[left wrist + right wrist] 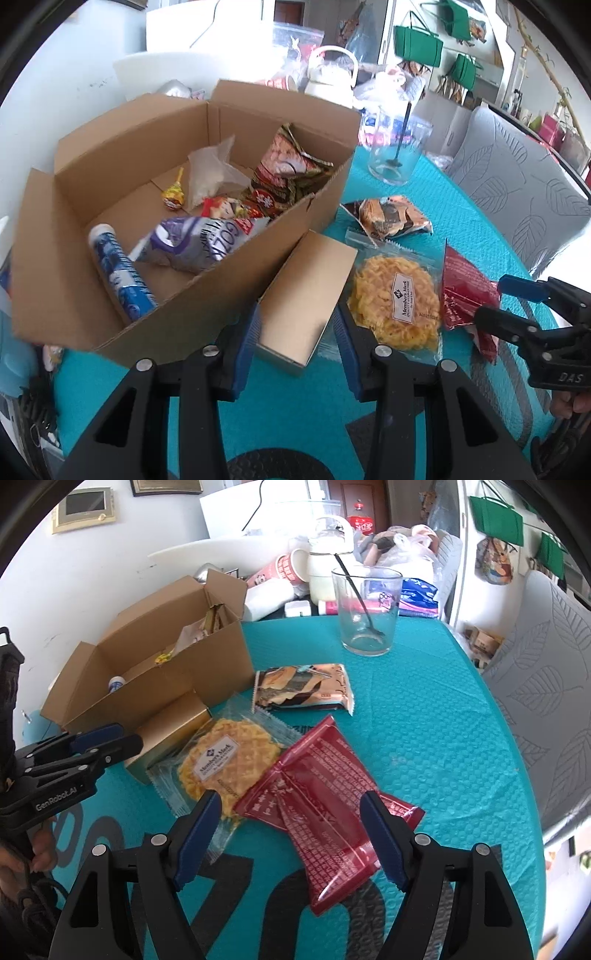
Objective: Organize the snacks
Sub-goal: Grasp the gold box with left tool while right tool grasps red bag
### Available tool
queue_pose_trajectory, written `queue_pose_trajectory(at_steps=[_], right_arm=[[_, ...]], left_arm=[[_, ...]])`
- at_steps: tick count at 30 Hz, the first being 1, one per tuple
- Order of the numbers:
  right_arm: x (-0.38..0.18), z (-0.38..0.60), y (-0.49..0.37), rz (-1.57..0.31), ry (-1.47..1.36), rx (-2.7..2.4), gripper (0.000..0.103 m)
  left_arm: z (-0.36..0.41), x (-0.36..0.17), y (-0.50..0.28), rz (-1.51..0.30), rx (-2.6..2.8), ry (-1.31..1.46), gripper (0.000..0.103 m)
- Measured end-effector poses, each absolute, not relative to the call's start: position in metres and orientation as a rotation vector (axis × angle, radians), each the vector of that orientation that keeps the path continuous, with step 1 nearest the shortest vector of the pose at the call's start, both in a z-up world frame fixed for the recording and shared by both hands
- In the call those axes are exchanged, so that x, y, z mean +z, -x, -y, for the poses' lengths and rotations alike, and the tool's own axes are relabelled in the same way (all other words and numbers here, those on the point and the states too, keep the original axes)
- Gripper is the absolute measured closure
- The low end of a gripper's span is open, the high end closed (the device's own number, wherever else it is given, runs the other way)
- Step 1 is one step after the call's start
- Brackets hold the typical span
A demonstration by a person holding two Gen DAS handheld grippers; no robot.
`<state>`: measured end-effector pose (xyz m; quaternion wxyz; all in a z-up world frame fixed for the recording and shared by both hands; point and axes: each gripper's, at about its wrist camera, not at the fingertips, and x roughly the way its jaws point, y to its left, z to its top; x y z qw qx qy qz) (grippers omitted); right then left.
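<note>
Right now I have both grippers over the teal table (424, 716), angled down at the snacks. My left gripper (295, 332) is narrowed around the small gold box (306, 295), which lies just beside the open cardboard box (207, 295); its blue pads sit at either side of the box's near end, though I cannot tell whether they actually press on it. My right gripper (291, 834) stands wide, its jaws apart over the red packets (325, 805), one pad at the left edge of the pile and the other resting above its right side, not pinching. Between the gold box and the red packets lies the clear-wrapped yellow noodle cake (221, 764), touching both. Farther back, a brown and orange snack pack (303, 690) lies flat on the table, near the cardboard box's corner. Inside the cardboard box I see a blue and white tube (118, 273), a purple and white bag (195, 243), a lollipop (173, 192) and a dark red pouch (288, 173). A drinking glass (365, 609) with a spoon stands well behind.
</note>
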<state>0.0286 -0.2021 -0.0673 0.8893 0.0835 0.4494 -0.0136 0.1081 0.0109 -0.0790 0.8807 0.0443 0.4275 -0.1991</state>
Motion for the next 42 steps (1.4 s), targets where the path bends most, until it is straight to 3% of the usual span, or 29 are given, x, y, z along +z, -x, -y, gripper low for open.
queue_pose_trajectory(at_steps=[10,16,24,26,42], right_arm=[[-0.074,0.220,-0.034,-0.953,-0.207,-0.047,0.024],[-0.079,0.228,-0.036,-0.963,-0.222,-0.057,0.020],[-0.092,0.238,-0.047,-1.005,-0.254,-0.042,0.016],[-0.094,0.237,-0.051,-1.009,-0.257,-0.032,0.012],[-0.102,0.224,-0.040,-1.008,-0.195,-0.034,0.015]], left_arm=[[-0.002,-0.082,-0.125,-0.913,-0.419,-0.112,0.063],[0.018,-0.088,-0.121,-0.913,-0.445,-0.217,0.043],[0.011,-0.100,-0.132,-0.971,-0.467,-0.111,0.043],[0.007,-0.105,-0.133,-0.982,-0.453,-0.093,0.053],[-0.004,-0.103,-0.089,-1.010,-0.422,-0.125,0.059]])
